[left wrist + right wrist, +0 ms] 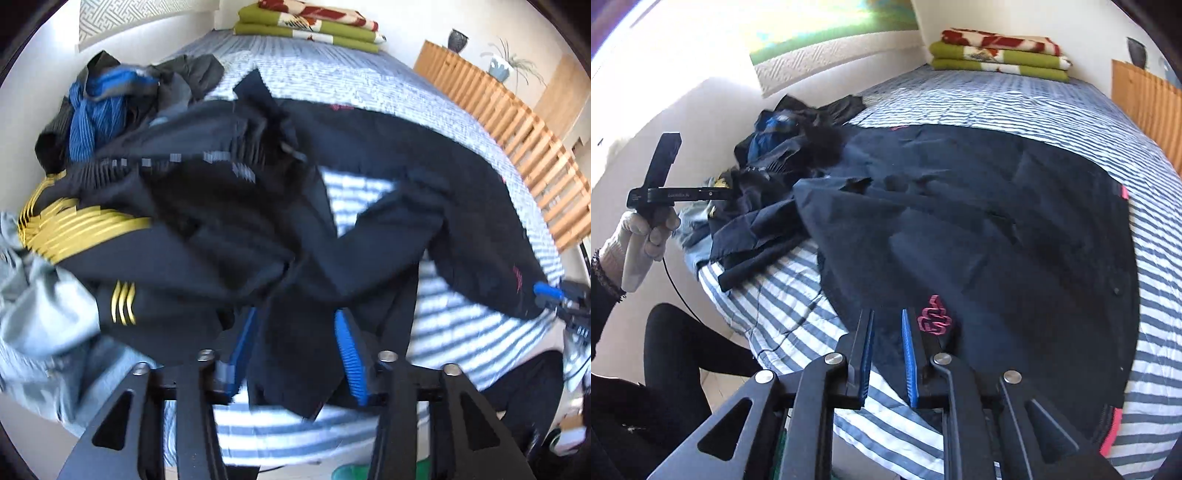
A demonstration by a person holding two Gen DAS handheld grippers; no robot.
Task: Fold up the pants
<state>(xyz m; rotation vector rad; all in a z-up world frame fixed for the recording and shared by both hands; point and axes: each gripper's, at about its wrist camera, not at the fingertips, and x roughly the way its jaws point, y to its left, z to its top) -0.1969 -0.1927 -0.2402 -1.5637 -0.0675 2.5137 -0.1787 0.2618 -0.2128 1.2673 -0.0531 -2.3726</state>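
Observation:
Dark navy pants with pink markings lie spread across the striped bed. In the left wrist view, my left gripper is shut on a thick bunch of the pants' cloth, which hangs down between its blue pads. Seen from the right wrist, the pants fan out flat, and my right gripper is shut on their near edge beside a pink logo. The right gripper also shows at the far right, at a leg end. A gloved hand holds the left gripper up.
A heap of other clothes lies at the bed's left side by the wall, with a black garment with gold stripes and pale jeans. Folded blankets sit at the bed's head. A wooden slatted frame runs along the right.

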